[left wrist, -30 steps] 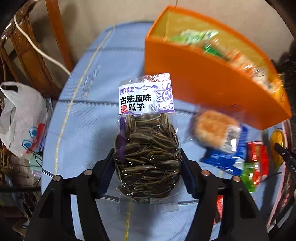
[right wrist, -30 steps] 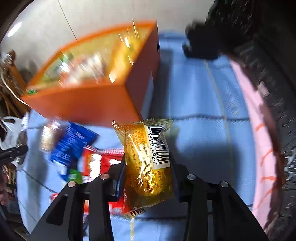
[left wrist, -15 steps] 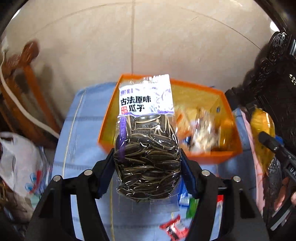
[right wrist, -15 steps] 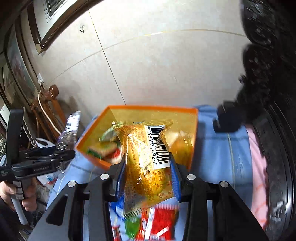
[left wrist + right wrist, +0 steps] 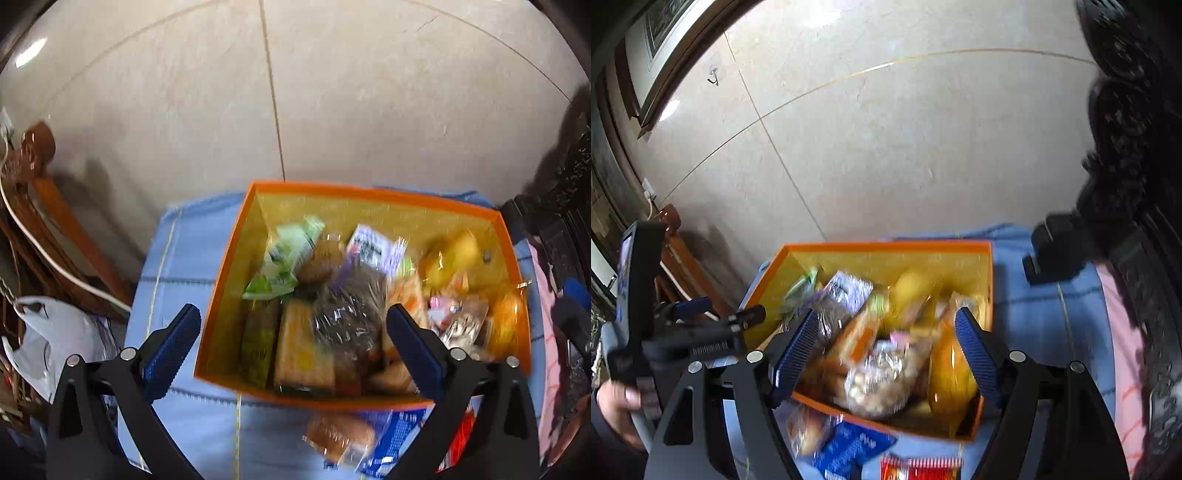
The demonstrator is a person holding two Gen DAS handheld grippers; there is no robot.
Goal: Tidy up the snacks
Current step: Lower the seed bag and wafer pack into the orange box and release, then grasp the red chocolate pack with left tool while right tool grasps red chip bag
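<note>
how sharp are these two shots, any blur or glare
Left wrist view: black left gripper is sharp, while the snacks in the orange cardboard box smear with motion blur; fisheye bends the wall tile lines. Right wrist view: same smear on the packets, glare on the clear nut packet, bright reflection on the wall at upper left.

I see a white plastic bag off the blue tablecloth's left edge, beside a wooden chair trailing a white cable; a framed picture hangs upper left.
</note>
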